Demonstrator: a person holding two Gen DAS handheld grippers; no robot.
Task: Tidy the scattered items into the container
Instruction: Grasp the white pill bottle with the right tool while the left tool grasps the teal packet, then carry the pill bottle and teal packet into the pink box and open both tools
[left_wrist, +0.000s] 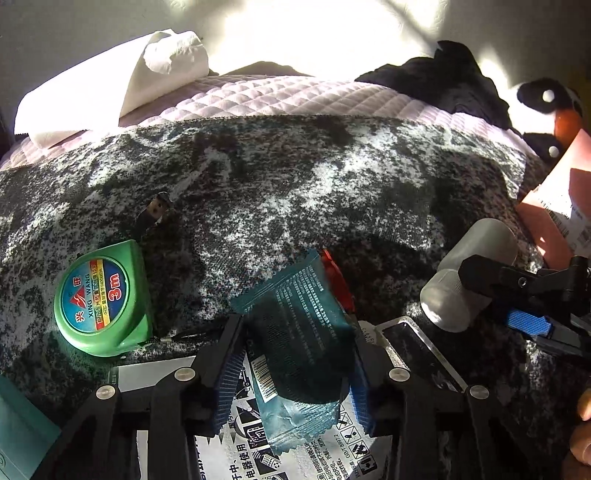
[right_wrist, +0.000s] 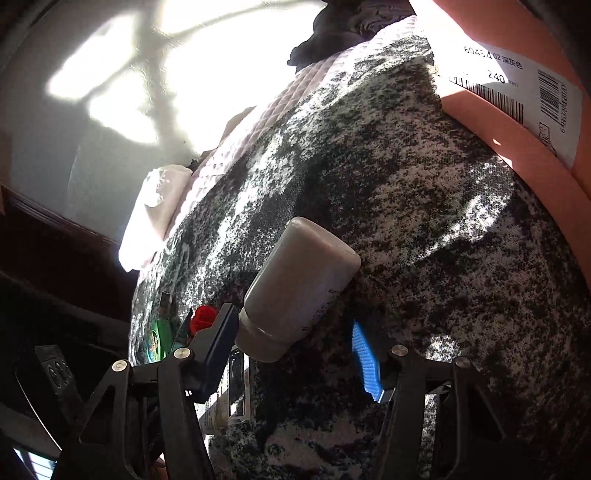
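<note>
Surface is a bed with a mottled black-and-white blanket (left_wrist: 295, 177); worktop term does not apply.

Far left: green tape measure (left_wrist: 101, 299) lies flat on the blanket, untouched, well apart from either claw.

Centre-left: left claw (left_wrist: 291, 373) has its jaws drawn in against a teal sachet (left_wrist: 299, 325); blue pads press it from both sides, so it reads as clamped. The sachet sits above a printed leaflet (left_wrist: 236, 454). A small red item (left_wrist: 334, 275) peeks out just behind the sachet; what it is I cannot tell.

Centre-right: grey-white bottle (right_wrist: 299, 288) lies on its side on the blanket. Right claw (right_wrist: 295, 354) straddles its cap end. The left finger touches the cap; the blue pad on the other side stands clear. Apart, not yet gripping.

Far right: pink box (right_wrist: 517, 92) with a barcode label, probably the container. Its inside is hidden.

Progress, as judged: early. Nothing visibly stowed; sachet in hand, bottle about to be taken, tape measure and red item left.
</note>
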